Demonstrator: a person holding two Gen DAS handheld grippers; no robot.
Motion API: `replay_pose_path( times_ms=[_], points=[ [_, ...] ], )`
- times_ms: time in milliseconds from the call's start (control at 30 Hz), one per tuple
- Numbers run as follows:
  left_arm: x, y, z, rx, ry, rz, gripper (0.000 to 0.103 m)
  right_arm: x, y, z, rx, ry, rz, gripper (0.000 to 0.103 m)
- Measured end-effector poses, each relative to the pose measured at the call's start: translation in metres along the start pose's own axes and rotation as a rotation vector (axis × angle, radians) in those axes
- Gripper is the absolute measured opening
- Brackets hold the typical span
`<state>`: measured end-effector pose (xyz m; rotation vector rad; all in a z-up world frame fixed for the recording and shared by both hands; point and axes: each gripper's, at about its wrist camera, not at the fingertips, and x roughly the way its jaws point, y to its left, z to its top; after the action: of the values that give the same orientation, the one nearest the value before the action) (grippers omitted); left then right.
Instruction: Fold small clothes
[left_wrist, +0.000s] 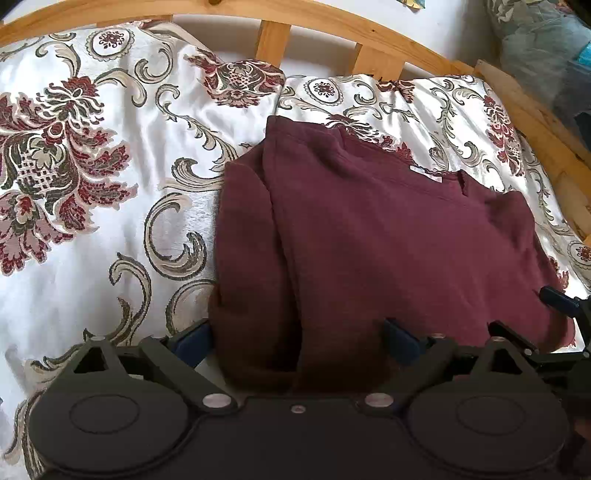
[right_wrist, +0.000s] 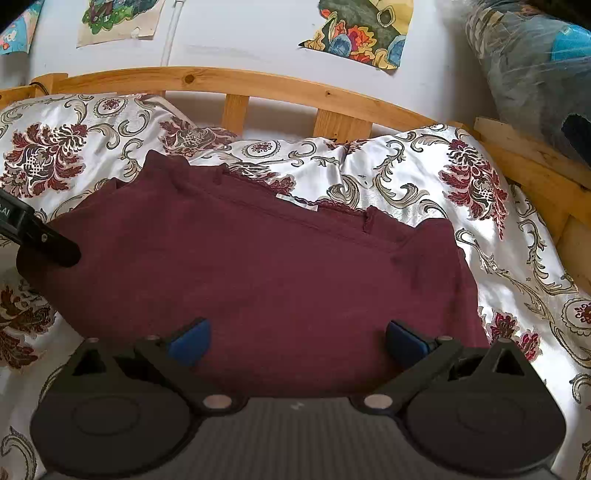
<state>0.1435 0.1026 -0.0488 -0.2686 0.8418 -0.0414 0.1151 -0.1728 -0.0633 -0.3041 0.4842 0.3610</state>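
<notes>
Both grippers, left gripper (left_wrist: 299, 341) and right gripper (right_wrist: 297, 341), gape wide over the maroon top's (right_wrist: 258, 266) near hem, mid-bed (right_wrist: 424, 177); closing unevenly could bunch layers or drag slippery bedspread.

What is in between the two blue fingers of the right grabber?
The maroon top, seen in the right wrist view; the right gripper is open around its near edge.

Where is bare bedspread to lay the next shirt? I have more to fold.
Left of the maroon top, the bedspread lies bare up to the headboard. A narrower bare strip runs right of the top. The near middle is crowded by both grippers.
</notes>
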Motion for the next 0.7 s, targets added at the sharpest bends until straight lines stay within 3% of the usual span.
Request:
replay_pose_path(
  times_ms=[300,700],
  points=[
    [0.003,0.0,0.0,-0.038,0.027,-0.007,0.082,0.0,0.0,0.0,-0.002,0.004,-0.001,0.103],
    [0.0,-0.015,0.007,-0.054,0.059,0.082,0.063,0.001,0.001,0.0,-0.003,0.009,-0.001,0.103]
  ],
)
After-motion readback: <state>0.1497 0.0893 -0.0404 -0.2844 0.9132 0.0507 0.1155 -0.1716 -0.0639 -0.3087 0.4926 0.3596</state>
